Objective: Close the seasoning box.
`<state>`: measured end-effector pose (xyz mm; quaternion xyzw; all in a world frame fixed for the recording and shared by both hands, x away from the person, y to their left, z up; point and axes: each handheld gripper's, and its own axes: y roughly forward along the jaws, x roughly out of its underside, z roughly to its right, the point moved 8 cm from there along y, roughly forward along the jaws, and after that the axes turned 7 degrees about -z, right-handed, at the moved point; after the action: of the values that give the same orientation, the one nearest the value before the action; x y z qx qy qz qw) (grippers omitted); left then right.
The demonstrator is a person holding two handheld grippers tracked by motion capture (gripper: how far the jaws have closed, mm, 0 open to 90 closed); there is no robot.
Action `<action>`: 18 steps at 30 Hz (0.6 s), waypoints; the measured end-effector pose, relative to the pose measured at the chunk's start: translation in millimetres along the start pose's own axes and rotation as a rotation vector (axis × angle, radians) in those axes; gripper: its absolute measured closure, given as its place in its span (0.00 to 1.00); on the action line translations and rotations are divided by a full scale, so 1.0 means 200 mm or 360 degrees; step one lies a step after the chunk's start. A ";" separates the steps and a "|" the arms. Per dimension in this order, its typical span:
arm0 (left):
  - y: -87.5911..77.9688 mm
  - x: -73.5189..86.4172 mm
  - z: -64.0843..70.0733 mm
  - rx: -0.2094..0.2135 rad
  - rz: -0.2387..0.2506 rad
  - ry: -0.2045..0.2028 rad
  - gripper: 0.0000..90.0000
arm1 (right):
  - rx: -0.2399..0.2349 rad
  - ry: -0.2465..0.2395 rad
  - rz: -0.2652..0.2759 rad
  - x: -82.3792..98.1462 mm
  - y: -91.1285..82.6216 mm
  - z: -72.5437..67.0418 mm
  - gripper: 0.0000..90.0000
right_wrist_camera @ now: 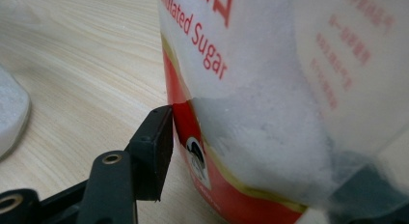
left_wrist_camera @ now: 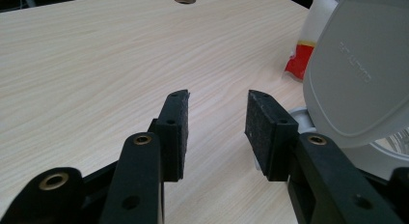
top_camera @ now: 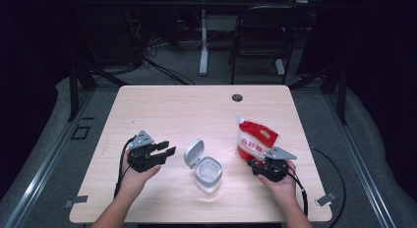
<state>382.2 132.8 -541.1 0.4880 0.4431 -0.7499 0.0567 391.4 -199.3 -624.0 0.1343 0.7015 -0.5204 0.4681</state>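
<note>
Sugar is what my right claw has between its jaws: the bag of granulated sugar stands upright on the tabletop just ahead of my right hand. In the right gripper view one pad sits at the bag's lower red band, seemingly just touching it, with the other jaw dim behind the clear film on the far side. The jaws stand wide around the bag; I cannot tell whether they squeeze it or merely rest against it. I judge they bracket the base so the bag stays standing.

My left claw is released, nothing between its pads, and it hovers just left of the clear container. The container's grey lid is flipped up on its hinge, tilted toward my left claw, presumably so sugar can go in.

Farther off are the bare wood and a cable hole near the far edge. Beyond, a chair sits in shadow.

The bag's top is cut off in the right gripper view, and whether it is open I cannot make out. The container's contents are unclear.
</note>
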 end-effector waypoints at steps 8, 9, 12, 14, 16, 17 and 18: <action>0.00 0.00 0.00 -0.0006 0.0001 -0.0002 0.68 | -0.0007 0.0006 0.0004 0.00 0.00 0.00 0.49; 0.00 0.00 0.00 -0.0004 0.0000 -0.0002 0.68 | -0.0008 0.0004 0.0004 0.00 0.00 0.00 0.49; 0.00 0.00 0.00 -0.0005 -0.0001 -0.0004 0.68 | -0.0003 -0.0015 0.0005 0.00 0.00 -0.01 0.51; 0.00 0.00 0.00 -0.0005 -0.0001 -0.0001 0.68 | 0.0004 -0.0034 -0.0011 0.00 0.00 0.00 0.51; 0.00 0.00 0.00 -0.0005 0.0000 0.0000 0.68 | 0.0000 -0.0040 -0.0013 0.00 0.00 -0.01 0.52; 0.00 0.00 0.00 -0.0005 0.0001 -0.0001 0.68 | -0.0002 -0.0038 -0.0006 0.00 0.00 -0.01 0.52; 0.00 0.00 -0.01 -0.0006 0.0001 -0.0002 0.68 | 0.0000 -0.0057 -0.0017 0.00 -0.01 -0.01 0.53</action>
<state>382.7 133.9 -540.8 0.4877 0.4444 -0.7492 0.0583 389.7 -198.7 -623.6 0.1212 0.6937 -0.5253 0.4776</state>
